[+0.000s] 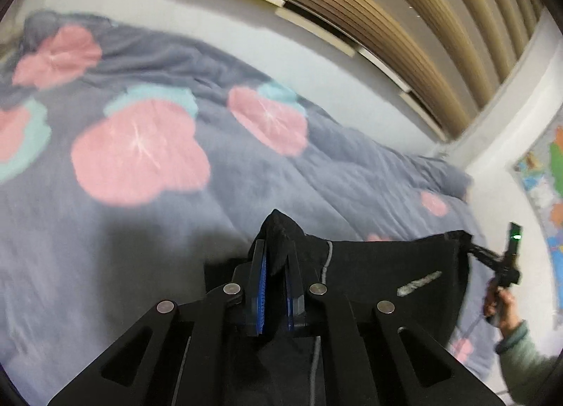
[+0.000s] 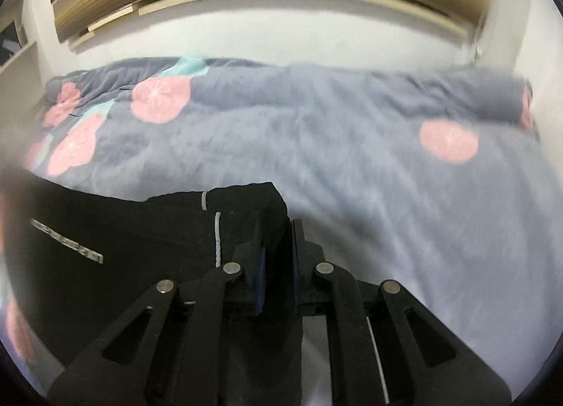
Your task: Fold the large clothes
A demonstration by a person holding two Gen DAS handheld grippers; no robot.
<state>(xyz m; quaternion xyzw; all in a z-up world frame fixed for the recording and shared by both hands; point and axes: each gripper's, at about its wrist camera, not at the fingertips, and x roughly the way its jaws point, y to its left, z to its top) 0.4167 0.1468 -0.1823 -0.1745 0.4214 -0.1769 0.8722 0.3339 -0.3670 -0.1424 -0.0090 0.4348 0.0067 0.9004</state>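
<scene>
Left wrist view, far left: grey blanket (image 1: pixel 246 173) with pink and teal flower shapes covers the bed; the print is smeared by blur and its far left edge fades into the dark lens rim. Behind it a pale wall (image 1: pixel 218 18) and a slatted wooden panel (image 1: pixel 387 8), whose top is cut off by the frame. Centre bottom: left gripper (image 1: pixel 276 265), jaws pinched narrow on a bunched corner of the black garment (image 1: pixel 387 265), a tuft of cloth poking up above the fingertips. The blue pads (image 1: pixel 262 286) show only as thin edges. The garment stretches rightward as a taut sheet; a grey drawstring (image 1: pixel 327 258) and a pale mark (image 1: pixel 418 282) lie on it, the mark too blurred to read. Its lower part is hidden under the gripper's arms. Far right: the right gripper (image 1: pixel 473 247) seen from outside, small and side-on, holding the garment's other corner; a hand (image 1: pixel 499 307) and a greenish sleeve (image 1: pixel 524 353) are cut off by the rim. A coloured map (image 1: pixel 549 194) on the wall is only partly in frame. Right wrist view, left: a dark out-of-focus shape masks the edge. The garment (image 2: pixel 123 230) hangs to the left with a pale printed strip (image 2: pixel 67 240), illegible. Centre: right gripper (image 2: pixel 278 230), jaws close together and clamped on the garment's corner. Right: blanket (image 2: pixel 404 177), blurred, rolled up at its far end.
</scene>
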